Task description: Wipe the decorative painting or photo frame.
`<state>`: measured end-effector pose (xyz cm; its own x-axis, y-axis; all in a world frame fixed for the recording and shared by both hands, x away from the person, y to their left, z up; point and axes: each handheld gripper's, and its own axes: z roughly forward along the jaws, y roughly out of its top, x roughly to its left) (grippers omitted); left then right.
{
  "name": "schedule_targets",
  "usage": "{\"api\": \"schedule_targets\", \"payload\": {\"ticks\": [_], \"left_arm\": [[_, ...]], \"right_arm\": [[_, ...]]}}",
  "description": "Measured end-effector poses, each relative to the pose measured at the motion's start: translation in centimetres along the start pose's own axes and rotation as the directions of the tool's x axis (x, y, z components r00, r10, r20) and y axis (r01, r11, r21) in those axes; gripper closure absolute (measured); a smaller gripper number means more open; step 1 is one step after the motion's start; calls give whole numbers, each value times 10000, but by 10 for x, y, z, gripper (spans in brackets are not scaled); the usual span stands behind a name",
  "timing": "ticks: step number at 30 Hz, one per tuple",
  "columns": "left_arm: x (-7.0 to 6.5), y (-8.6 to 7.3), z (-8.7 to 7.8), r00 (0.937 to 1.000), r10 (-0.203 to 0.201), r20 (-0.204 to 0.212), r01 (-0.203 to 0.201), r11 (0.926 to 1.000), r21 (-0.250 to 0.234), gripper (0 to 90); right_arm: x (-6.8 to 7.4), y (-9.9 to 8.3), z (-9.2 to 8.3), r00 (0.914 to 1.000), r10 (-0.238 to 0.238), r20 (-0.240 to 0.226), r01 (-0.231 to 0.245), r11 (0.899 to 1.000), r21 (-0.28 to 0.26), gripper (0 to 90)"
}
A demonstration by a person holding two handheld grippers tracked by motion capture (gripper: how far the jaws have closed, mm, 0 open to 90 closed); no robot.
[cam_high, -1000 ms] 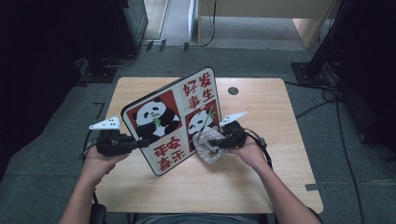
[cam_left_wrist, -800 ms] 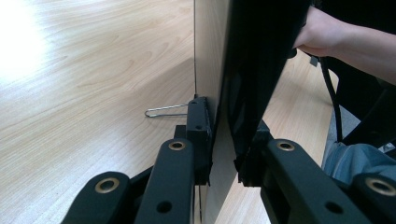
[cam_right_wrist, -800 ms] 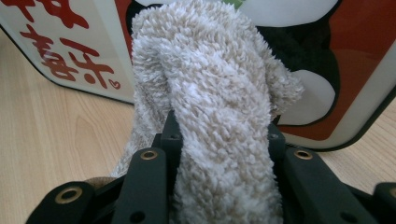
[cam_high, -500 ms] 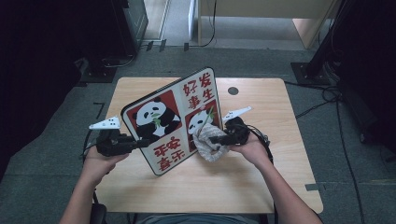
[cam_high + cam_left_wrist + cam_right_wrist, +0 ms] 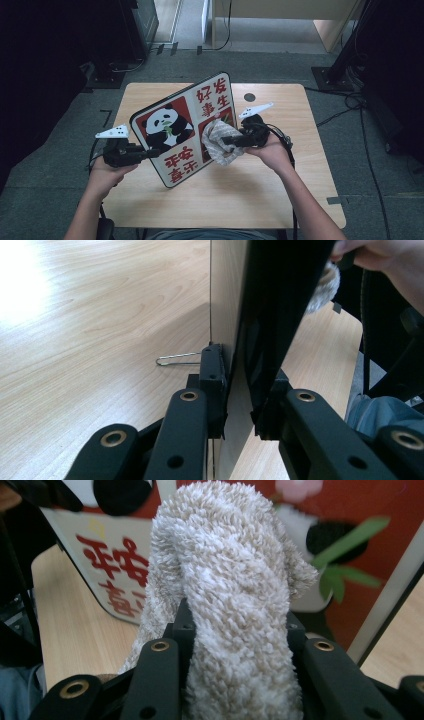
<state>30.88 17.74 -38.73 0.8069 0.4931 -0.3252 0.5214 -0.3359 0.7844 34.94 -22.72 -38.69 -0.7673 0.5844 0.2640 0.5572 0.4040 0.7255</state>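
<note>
Beige terry cloth (image 5: 220, 142), bunched, clamped between the jaws of the right gripper (image 5: 231, 142); in the right gripper view the cloth (image 5: 235, 605) bulges up and forward past the jaw tips, both pads pressed into its pile.

Panda board (image 5: 187, 127): flat rectangular panel, red and white printed face with pandas and red characters, black edge; held up off the wooden table (image 5: 280, 210), tilted, its printed face turned toward the person; long axis running from the lower-left corner near the left hand up toward the far right corner.

Left gripper (image 5: 145, 154): jaws closed narrow on the board's lower-left edge; in the left gripper view the board (image 5: 270, 325) stands edge-on between the two black pads, gripped from both faces; thin wire clip (image 5: 175, 360) lying on the tabletop just behind.

Key relation: cloth lies against the right-hand part of the printed face, over the lower right panda panel, so the surface to be wiped sits directly ahead of the right jaw tips and extends away to the left and upward along the board's long axis; right hand (image 5: 272, 152) is the nearer to the working area, left hand (image 5: 107, 172) serves as the holder.

Judgement: wiping of the face appears to be in hand; a stroke along the panel needs the left grip firm so the board does not pivot.
</note>
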Motion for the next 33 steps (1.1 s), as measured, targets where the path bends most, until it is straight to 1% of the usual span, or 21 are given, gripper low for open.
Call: {"api": "schedule_targets", "payload": {"ticks": [2,3,4,5,8,10,11,12,13,14,16,20,21,22,24,30,33], "left_arm": [[0,0,0,10000,-5,-7,5,10000,-3,787],[0,0,0,10000,-5,-7,5,10000,-3,787],[0,0,0,10000,10,-11,-10,10000,17,787],[0,0,0,10000,10,-11,-10,10000,17,787],[0,0,0,10000,-32,-22,32,10000,25,787],[0,1,0,10000,-67,-38,67,10000,19,787],[0,1,0,10000,-67,-46,67,10000,26,787],[0,1,0,10000,-73,-30,73,10000,24,787],[0,1,0,10000,-71,-30,71,10000,16,787],[0,0,0,10000,-87,-16,87,10000,18,787],[0,0,0,10000,-89,-17,89,10000,3,787],[0,0,0,10000,-87,-25,87,10000,-7,787],[0,0,0,10000,-64,-25,64,10000,-7,787],[0,0,0,10000,-61,-19,61,10000,-2,787],[0,0,0,10000,-64,-26,64,10000,-20,787],[0,0,0,10000,-74,-54,74,10000,-38,787],[0,0,0,10000,-51,-60,50,10000,-52,787]], "right_arm": [[3,7,-5,10000,-51,22,51,9999,-95,656],[3,7,-5,10000,-51,22,51,9999,-95,656],[6,15,-9,10000,-93,3,93,9998,-184,655],[6,15,-9,10000,-93,3,93,9998,-184,655],[10,25,-15,9996,-279,-17,278,9992,-273,655],[13,37,-23,9993,-364,-88,359,9983,-468,655],[13,37,-23,9993,-364,-88,359,9983,-468,655],[14,45,-28,9989,-426,-172,415,9974,-596,655],[14,45,-28,9989,-426,-172,415,9974,-596,655],[16,53,-32,9985,-528,-130,518,9963,-681,656],[16,56,-34,9984,-545,-133,535,9962,-688,655],[21,73,-43,9976,-653,-238,630,9943,-864,655],[21,73,-43,9976,-653,-238,630,9943,-864,655],[23,80,-44,9975,-677,-206,656,9939,-889,655],[24,83,-45,9972,-712,-212,691,9938,-876,655],[31,104,-51,9949,-997,-173,974,9899,-1028,655],[33,108,-53,9943,-1049,-211,1018,9884,-1131,655]]}}
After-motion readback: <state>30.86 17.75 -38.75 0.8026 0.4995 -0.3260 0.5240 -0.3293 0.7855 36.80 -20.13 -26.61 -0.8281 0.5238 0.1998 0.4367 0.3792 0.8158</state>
